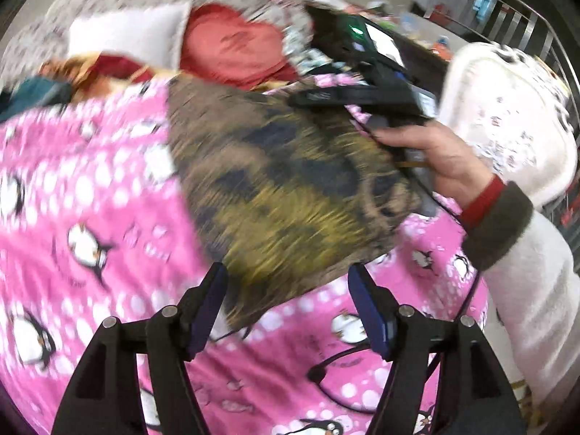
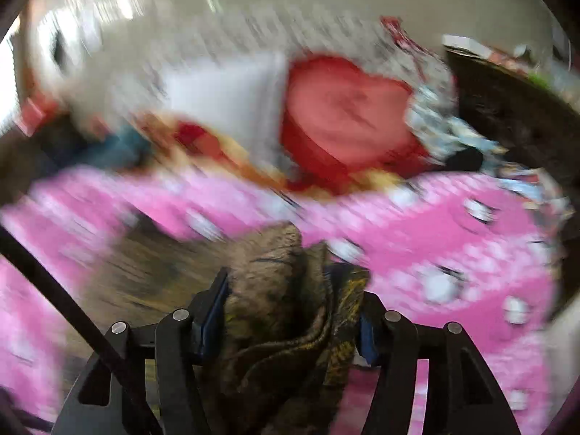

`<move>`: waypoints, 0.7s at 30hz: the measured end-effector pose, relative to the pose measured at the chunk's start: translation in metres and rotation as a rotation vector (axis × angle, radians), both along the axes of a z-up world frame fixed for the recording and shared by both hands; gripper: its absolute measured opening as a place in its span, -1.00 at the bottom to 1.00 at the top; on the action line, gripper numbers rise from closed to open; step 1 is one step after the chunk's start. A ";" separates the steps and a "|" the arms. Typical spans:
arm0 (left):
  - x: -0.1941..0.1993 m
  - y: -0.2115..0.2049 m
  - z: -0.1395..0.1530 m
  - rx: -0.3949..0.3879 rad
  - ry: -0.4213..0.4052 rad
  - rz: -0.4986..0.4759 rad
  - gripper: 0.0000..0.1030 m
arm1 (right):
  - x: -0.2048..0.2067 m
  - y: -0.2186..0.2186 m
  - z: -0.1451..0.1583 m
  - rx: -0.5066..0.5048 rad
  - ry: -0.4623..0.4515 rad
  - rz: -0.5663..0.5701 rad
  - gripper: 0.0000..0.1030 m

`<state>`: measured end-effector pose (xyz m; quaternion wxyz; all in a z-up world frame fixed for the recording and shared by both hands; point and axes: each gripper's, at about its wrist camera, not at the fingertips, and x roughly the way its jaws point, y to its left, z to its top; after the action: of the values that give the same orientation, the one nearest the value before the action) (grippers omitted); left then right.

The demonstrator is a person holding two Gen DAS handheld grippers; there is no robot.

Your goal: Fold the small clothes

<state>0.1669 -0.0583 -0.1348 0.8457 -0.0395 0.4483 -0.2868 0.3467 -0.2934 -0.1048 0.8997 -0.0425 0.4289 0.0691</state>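
Observation:
A brown, yellow and dark patterned garment (image 1: 282, 188) hangs over the pink penguin blanket (image 1: 83, 195). My left gripper (image 1: 288, 311) is open, its fingers on either side of the garment's lower corner without pinching it. My right gripper (image 1: 362, 83) shows in the left wrist view at the garment's upper right edge, held by a hand. In the right wrist view my right gripper (image 2: 291, 311) is shut on a bunched fold of the garment (image 2: 282, 290), which fills the gap between the pads. Both views are motion-blurred.
A red cloth (image 1: 232, 47), a white cloth (image 1: 127, 32) and other clothes lie piled beyond the blanket. A white patterned pillow (image 1: 507, 116) sits at the right by a metal railing (image 1: 507, 11). The pink blanket (image 2: 435, 239) spreads right in the right wrist view.

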 end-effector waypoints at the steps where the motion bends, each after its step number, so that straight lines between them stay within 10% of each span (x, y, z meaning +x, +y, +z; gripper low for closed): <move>1: 0.001 0.006 -0.002 0.000 0.002 0.008 0.32 | -0.002 -0.006 -0.002 0.013 0.013 -0.016 0.20; 4: 0.002 0.016 -0.003 0.028 -0.031 0.038 0.32 | -0.026 -0.044 0.014 0.123 -0.023 -0.106 0.58; 9: 0.012 0.024 0.001 -0.027 -0.023 0.060 0.33 | -0.084 -0.085 0.039 0.318 -0.015 -0.100 0.60; 13: 0.018 0.013 0.008 -0.054 -0.038 0.084 0.44 | -0.142 -0.066 0.028 0.277 0.022 -0.020 0.59; 15: 0.021 0.005 0.011 -0.047 -0.043 0.090 0.44 | -0.160 -0.052 0.014 0.277 0.041 0.023 0.25; 17: 0.020 -0.001 0.010 -0.027 -0.060 0.093 0.44 | -0.169 -0.040 0.001 0.271 0.069 0.062 -0.64; 21: 0.023 -0.009 -0.008 0.074 -0.029 0.119 0.44 | -0.191 -0.017 -0.018 0.121 0.054 0.083 -0.73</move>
<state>0.1902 -0.0675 -0.1432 0.8684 -0.0305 0.4433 -0.2199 0.1554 -0.3105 -0.1224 0.8852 -0.0038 0.4457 0.1334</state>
